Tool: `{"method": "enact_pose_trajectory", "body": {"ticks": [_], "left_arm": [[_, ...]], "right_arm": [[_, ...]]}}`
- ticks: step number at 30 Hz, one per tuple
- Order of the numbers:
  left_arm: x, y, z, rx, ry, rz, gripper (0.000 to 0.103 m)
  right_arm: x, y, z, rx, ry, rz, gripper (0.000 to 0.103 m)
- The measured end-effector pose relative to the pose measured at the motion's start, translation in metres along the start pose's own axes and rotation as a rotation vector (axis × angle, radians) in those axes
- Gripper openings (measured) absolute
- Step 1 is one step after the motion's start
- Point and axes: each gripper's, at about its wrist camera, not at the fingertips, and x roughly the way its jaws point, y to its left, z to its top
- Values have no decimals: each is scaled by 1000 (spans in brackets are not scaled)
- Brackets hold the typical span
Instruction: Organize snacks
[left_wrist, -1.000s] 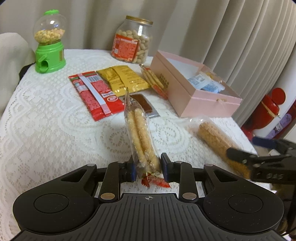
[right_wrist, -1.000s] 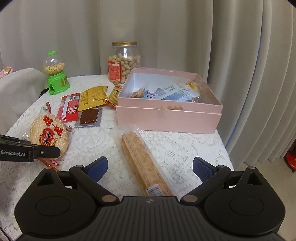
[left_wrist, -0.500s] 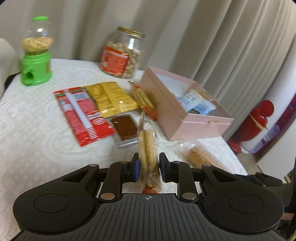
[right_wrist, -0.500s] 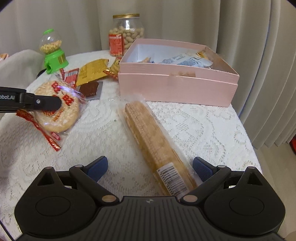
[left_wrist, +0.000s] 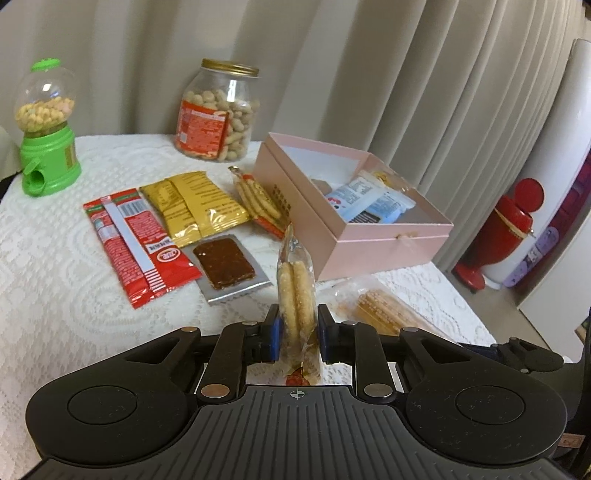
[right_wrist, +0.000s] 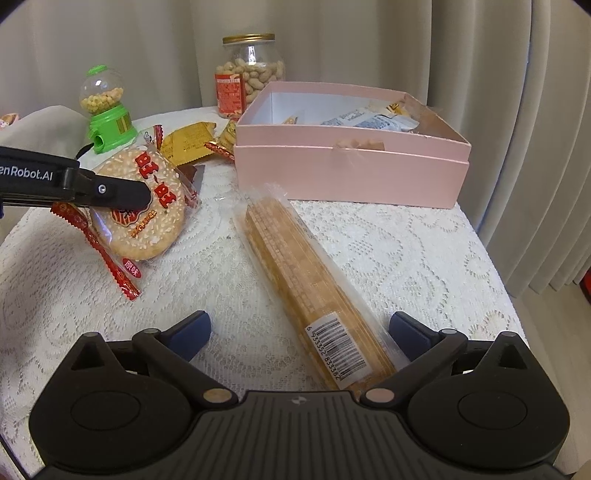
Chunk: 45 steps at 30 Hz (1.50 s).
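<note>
- Near left, left gripper (left_wrist: 297, 334) jaws clamped on one clear-wrapped round rice cracker pack (left_wrist: 296, 299), upright.
- Right gripper (right_wrist: 300, 332) jaws wide apart, straddling one long clear-wrapped wafer pack (right_wrist: 310, 291).
- Far right: one open pink cardboard box (right_wrist: 351, 173).

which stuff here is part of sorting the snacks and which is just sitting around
Job:
left hand-held gripper
rice cracker pack
wafer pack
pink box
red packet
yellow packet

Just there:
peanut jar
green candy dispenser
curtain

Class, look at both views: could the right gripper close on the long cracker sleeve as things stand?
Probably yes: the right gripper is open, its fingers either side of the long cracker sleeve's barcode end, with nothing lying between them.
</note>
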Motion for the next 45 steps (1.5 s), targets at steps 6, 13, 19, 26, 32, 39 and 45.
{"method": "enact_pose_trajectory", "body": {"ticks": [6, 13, 19, 26, 32, 39, 45], "left_arm": [[0, -1, 0, 10, 3, 10, 24], [1, -2, 0, 18, 3, 6, 23], [7, -2, 2, 19, 0, -21, 24], [30, -7, 5, 7, 24, 1, 31], [43, -3, 13, -76, 27, -32, 26], [21, -17, 4, -4, 6, -3, 24], [-1, -31, -7, 22, 3, -75, 24]], "right_arm": [[-4, -4, 10, -84, 63, 77, 99], [-7, -4, 35, -100, -17, 23, 92], [22, -9, 48, -19, 56, 67, 49], [1, -10, 36, -14, 45, 86, 31], [-14, -17, 26, -10, 31, 82, 30], [-22, -27, 21, 21, 27, 77, 30], [-35, -29, 22, 31, 25, 59, 27]]}}
